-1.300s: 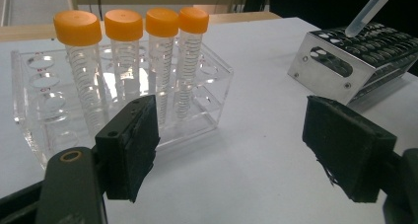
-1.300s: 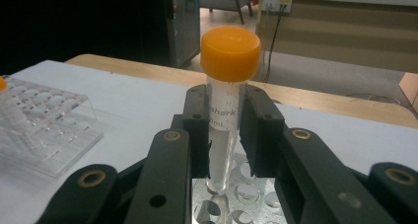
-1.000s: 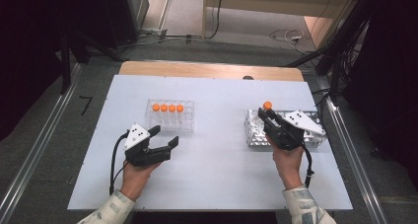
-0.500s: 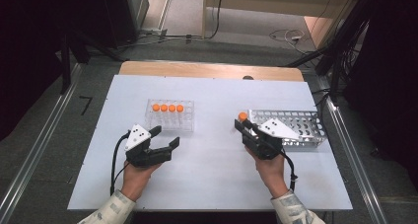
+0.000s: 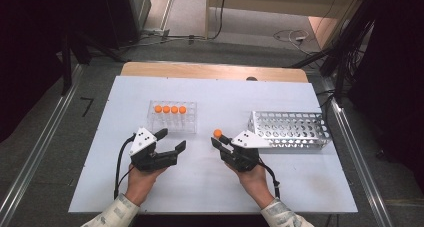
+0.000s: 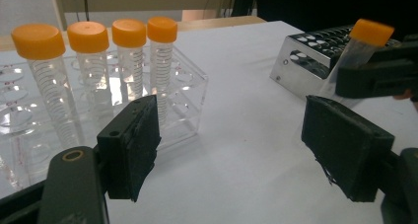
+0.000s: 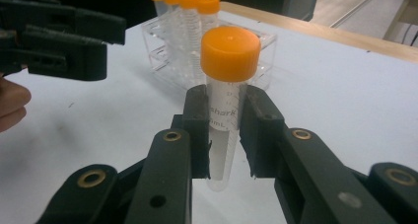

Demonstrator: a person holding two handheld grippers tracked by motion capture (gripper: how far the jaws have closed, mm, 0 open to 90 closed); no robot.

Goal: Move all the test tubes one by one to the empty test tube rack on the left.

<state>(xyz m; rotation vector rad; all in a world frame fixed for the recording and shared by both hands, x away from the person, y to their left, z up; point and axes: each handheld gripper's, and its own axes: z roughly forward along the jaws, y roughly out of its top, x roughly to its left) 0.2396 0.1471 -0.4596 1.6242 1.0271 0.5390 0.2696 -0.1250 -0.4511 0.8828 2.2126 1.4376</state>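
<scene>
My right gripper [image 5: 218, 140] is shut on a clear tube with an orange cap [image 5: 217, 133], held upright over the middle of the white table [image 5: 220, 94]. In the right gripper view the pads pinch the tube [image 7: 227, 86] just under its cap. My left gripper [image 5: 172, 139] rests open and empty to the left, just in front of a clear plastic rack [image 5: 171, 118] with several orange-capped tubes [image 6: 88, 41]. In the left gripper view its jaws stand wide apart, and the held tube [image 6: 362, 44] shows at the upper right.
A perforated metal rack [image 5: 290, 129] stands at the right of the table, just behind the right hand. A wooden strip [image 5: 210, 69] runs along the far edge. Bare table lies between the two grippers and along the near edge.
My right gripper has carried the tube leftward and a little lower, from over the metal rack toward the table's middle. The left gripper has stayed put.
</scene>
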